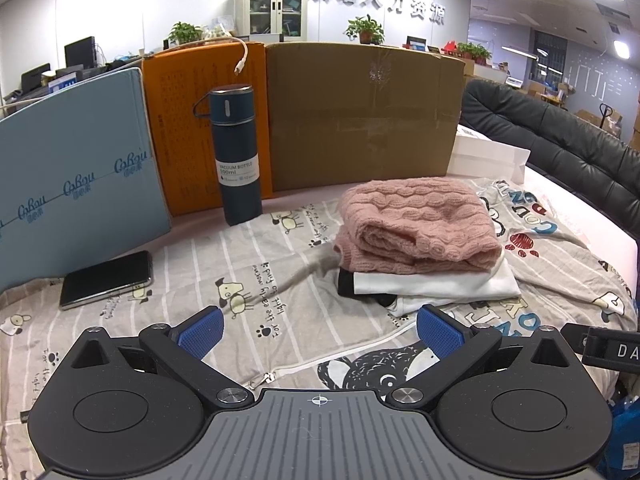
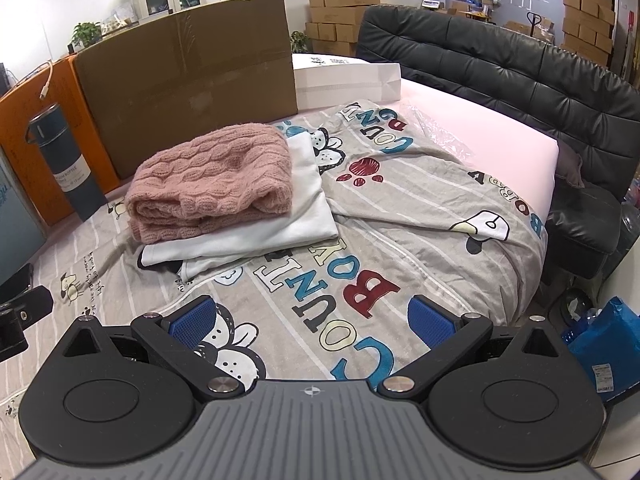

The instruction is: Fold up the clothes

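A folded pink knit sweater (image 1: 416, 224) (image 2: 212, 182) lies on top of a folded white garment (image 1: 436, 282) (image 2: 256, 224) with a dark trim, both stacked on the grey cartoon-print bedcover (image 1: 224, 300) (image 2: 400, 248). My left gripper (image 1: 318, 330) hovers open in front of the stack, nothing between its blue pads. My right gripper (image 2: 310, 320) is open too, low over the bedcover, with the stack ahead and to its left. Each gripper's edge shows in the other's view.
A dark vacuum bottle (image 1: 236, 156) (image 2: 66, 164) and a phone (image 1: 106, 280) sit left of the stack. Blue, orange and brown cardboard panels (image 1: 360, 116) (image 2: 188, 80) stand behind. A white box (image 2: 348, 80) and black padded headboard (image 2: 520, 80) are to the right.
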Motion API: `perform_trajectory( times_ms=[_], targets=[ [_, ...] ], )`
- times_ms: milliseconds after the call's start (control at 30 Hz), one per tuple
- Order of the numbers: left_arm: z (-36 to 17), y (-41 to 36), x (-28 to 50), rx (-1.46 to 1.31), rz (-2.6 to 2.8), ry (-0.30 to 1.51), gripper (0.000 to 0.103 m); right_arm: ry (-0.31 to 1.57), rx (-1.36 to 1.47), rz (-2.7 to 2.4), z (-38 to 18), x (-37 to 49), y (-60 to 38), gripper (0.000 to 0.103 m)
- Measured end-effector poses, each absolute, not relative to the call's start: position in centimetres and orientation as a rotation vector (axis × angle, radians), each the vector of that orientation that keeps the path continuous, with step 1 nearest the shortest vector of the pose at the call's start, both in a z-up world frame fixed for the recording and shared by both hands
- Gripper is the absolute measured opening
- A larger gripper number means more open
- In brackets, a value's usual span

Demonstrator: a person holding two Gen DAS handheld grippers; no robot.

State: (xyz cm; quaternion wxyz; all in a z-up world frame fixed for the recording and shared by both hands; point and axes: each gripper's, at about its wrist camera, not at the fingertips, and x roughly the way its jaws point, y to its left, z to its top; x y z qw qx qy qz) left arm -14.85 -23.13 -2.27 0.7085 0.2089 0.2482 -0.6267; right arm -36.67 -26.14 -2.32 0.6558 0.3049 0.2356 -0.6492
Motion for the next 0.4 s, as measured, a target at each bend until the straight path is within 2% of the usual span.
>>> perform_trajectory(
  times_ms=[400],
  targets=[
    [-2.32, -23.04, -14.67, 0.462, -1.390, 0.556, 0.103, 0.547, 0.682, -1.458, -2.28, -35.97, -26.09, 0.103]
  ],
)
